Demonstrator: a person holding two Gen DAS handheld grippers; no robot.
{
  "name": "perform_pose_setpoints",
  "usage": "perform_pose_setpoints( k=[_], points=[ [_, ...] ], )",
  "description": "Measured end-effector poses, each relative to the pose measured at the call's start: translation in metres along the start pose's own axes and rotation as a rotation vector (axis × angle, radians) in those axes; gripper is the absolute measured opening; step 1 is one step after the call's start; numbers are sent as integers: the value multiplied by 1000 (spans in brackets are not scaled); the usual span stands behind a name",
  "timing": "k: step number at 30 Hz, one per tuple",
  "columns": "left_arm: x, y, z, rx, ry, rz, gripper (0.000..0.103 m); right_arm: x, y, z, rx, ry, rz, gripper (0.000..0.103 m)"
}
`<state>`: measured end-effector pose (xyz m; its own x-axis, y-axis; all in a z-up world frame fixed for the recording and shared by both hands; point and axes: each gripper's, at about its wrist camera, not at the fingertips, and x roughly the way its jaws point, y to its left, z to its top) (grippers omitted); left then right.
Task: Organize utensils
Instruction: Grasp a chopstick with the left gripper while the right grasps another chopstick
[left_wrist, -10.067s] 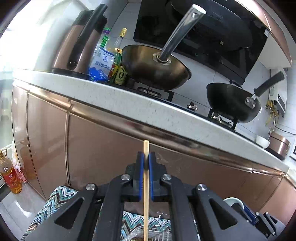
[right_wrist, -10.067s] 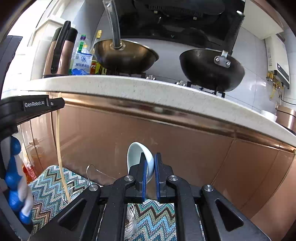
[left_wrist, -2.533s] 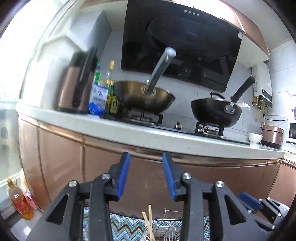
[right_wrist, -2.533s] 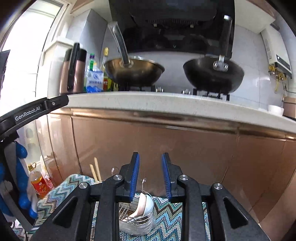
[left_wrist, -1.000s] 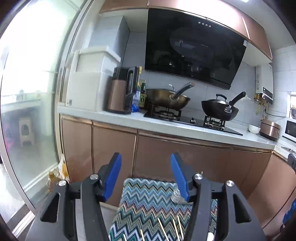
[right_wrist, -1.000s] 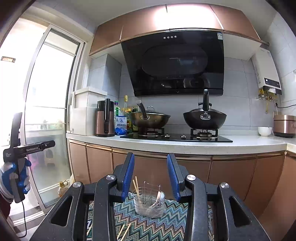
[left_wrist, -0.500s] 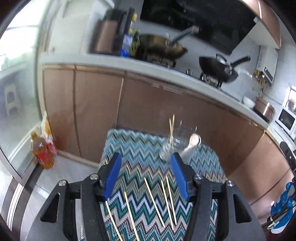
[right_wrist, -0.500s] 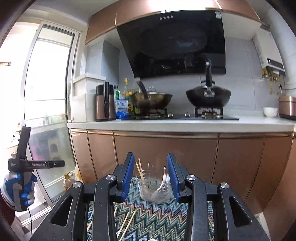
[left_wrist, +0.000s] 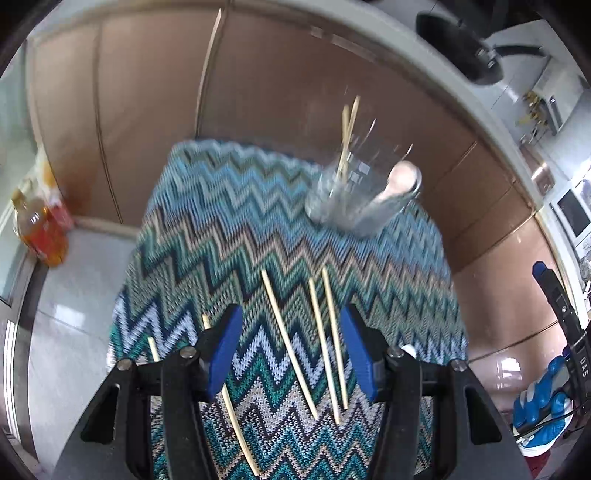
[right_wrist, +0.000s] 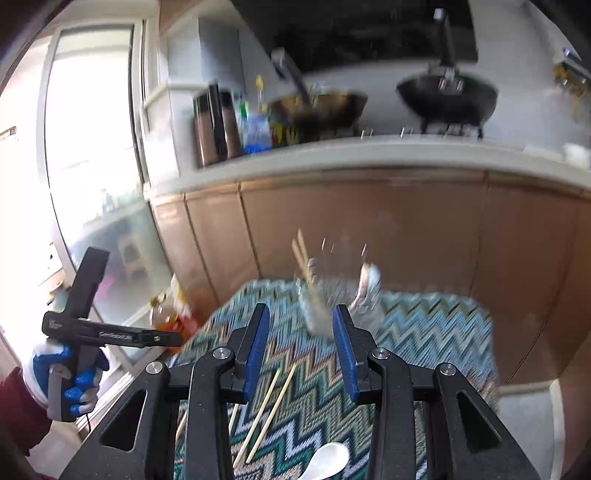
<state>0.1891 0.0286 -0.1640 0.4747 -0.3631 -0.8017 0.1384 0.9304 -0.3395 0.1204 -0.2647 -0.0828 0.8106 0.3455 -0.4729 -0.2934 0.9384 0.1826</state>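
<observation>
Kitchen floor level, copper-brown cabinet fronts (left_wrist: 295, 92) behind, a low surface under a blue-green zigzag knitted cloth (left_wrist: 229, 236) in front. Left gripper (left_wrist: 291, 354) angled down over the near edge of the cloth, blue pads spread, nothing between them; three of the loose pale wooden chopsticks (left_wrist: 288, 339) lie framed in the gap, two more off its left side. Right gripper (right_wrist: 300, 350) also parted and empty, with a white ceramic spoon (right_wrist: 328, 461) lying just below it near the cloth's near edge. Toward the far right corner stands a wire-and-glass utensil holder (left_wrist: 360, 199), two chopsticks and a spoon already upright in it. Risks, as I judge them: sticks lie close together, so a closing pinch may take two, or roll one off the edge; knit may snag a fingertip; the light holder could tip on insertion. Both views are blurred.
</observation>
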Motion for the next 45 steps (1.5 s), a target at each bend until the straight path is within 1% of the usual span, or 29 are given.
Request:
perform_pose_setpoints(
  k=[4,10,11,15,17,20,25,27,29,31,35,38,42,45],
  points=[
    [40,3,2,-12,101,-18,50,39,-3,-14,15,102,38,34],
    [91,10,13,-60,213,-23,39,90,-4,-30,23,239,85,32],
    [99,11,15,-67,229,-28,36,102,-4,-33,27,277,97,32],
    [123,12,25,-65,276,-11,30,136,-8,-41,53,384,135,30],
    [132,11,28,-59,293,0,24,154,-9,-46,63,433,139,29],
    [146,9,31,-48,320,15,18,173,-11,-50,76,481,142,28],
    [162,8,33,-38,352,36,17,197,-6,-55,73,539,156,28],
    [169,9,32,-40,363,40,14,208,-1,-56,59,571,156,28],
    [177,12,30,-50,376,38,8,220,1,-57,49,601,152,28],
    [178,14,31,-61,371,23,8,232,3,-60,49,630,146,27],
    [177,22,32,-70,368,-4,7,255,1,-65,66,684,123,21],
    [175,28,33,-72,366,-16,6,268,-1,-71,74,718,105,20],
    [172,35,36,-74,363,-26,6,287,6,-80,54,772,66,19],
    [169,45,35,-79,358,-30,6,295,10,-82,43,775,35,15]
  ],
)
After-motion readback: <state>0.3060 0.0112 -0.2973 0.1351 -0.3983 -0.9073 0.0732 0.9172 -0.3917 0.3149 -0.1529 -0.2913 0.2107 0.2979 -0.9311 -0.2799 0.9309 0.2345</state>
